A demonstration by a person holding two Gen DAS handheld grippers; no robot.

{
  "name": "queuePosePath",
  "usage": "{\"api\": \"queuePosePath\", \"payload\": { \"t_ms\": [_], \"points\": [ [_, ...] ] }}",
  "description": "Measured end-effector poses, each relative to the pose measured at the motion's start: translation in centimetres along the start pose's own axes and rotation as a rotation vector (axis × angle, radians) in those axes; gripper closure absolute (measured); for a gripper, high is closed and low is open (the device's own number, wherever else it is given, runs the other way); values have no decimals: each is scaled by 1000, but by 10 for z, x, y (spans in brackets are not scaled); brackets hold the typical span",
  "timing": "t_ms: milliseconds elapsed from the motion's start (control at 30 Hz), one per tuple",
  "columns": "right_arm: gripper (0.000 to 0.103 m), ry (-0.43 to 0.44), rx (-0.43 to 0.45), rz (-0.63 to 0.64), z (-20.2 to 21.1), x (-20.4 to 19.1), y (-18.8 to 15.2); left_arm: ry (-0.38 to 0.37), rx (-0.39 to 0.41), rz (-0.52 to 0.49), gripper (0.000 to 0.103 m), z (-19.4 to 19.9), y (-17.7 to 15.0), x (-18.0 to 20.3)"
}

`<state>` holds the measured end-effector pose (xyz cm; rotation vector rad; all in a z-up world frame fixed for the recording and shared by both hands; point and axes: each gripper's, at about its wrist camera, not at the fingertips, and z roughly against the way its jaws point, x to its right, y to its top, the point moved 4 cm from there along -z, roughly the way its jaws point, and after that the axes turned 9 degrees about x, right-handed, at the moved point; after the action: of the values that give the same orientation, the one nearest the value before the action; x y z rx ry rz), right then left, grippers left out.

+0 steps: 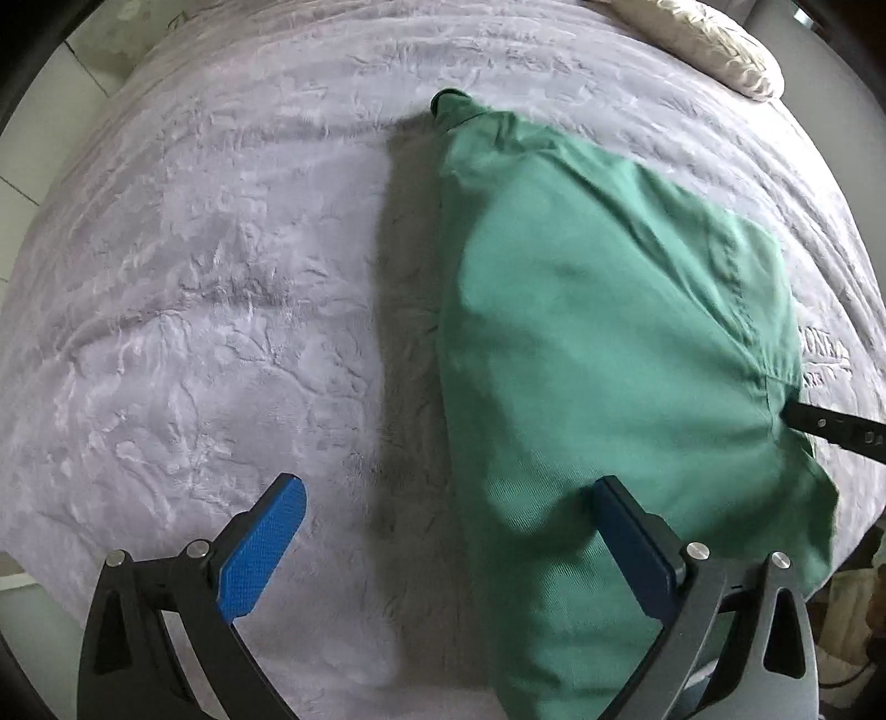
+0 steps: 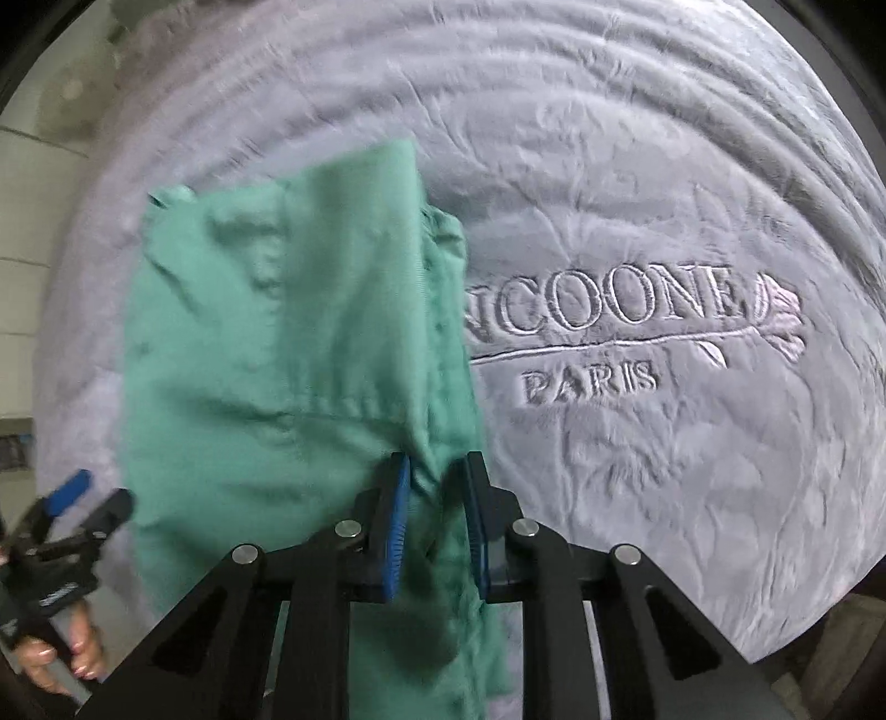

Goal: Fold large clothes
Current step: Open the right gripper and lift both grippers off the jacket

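A green garment [image 1: 609,332] lies partly folded on a grey plush blanket [image 1: 194,332], with one corner pointing to the far side. My left gripper [image 1: 447,484] hangs open and wide above the garment's near left edge. One blue pad is over the blanket, the other over the cloth, and nothing is clamped. In the right wrist view the green garment [image 2: 277,360] is bunched between the blue pads of my right gripper [image 2: 437,458], which is shut on a fold at its right edge. Creases run toward that grip. The right gripper's black finger [image 1: 830,429] shows at the garment's right side.
The blanket [image 2: 664,471] bears embroidered lettering and a rose right of the garment. A cream pillow [image 1: 714,50] lies at the far right corner. Pale floor tiles [image 1: 33,138] show beyond the bed's left edge. A person's hand [image 2: 61,659] holds the left gripper [image 2: 72,498].
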<state>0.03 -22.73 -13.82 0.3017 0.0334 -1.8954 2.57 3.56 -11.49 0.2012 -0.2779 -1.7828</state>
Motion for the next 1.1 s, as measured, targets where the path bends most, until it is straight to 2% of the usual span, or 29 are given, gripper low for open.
{"api": "queuePosePath", "payload": {
  "t_ms": [233, 333, 467, 567, 667, 800, 867, 967, 1033, 1100],
  "points": [
    [78, 8, -35, 7, -21, 7, 5, -1, -20, 51, 0, -2, 0, 0],
    [73, 28, -32, 15, -9, 10, 5, -1, -40, 67, 0, -2, -2, 1],
    [71, 32, -29, 5, 7, 19, 4, 10, -52, 61, 0, -1, -5, 3],
    [63, 25, -27, -20, 17, 27, -1, 16, -59, 48, 0, 0, -5, 2],
    [62, 29, -22, -35, 26, 30, -14, 23, -62, 41, 0, 1, -6, 4],
    [55, 14, -20, -31, 38, 30, -25, 34, -59, 22, 0, 6, -7, 7],
    [51, -5, -17, -21, 45, 30, -29, 33, -64, 18, 0, 8, -8, 7],
    [38, -21, -6, -17, 54, 23, -28, 50, -72, 33, 0, 15, -11, 4],
    [22, -11, 21, -10, 63, 18, -27, 67, -55, 40, 0, 22, -10, 2],
    [19, -7, 54, 2, 75, 12, -23, 67, -40, 48, 0, 30, -8, 0]
  ]
}}
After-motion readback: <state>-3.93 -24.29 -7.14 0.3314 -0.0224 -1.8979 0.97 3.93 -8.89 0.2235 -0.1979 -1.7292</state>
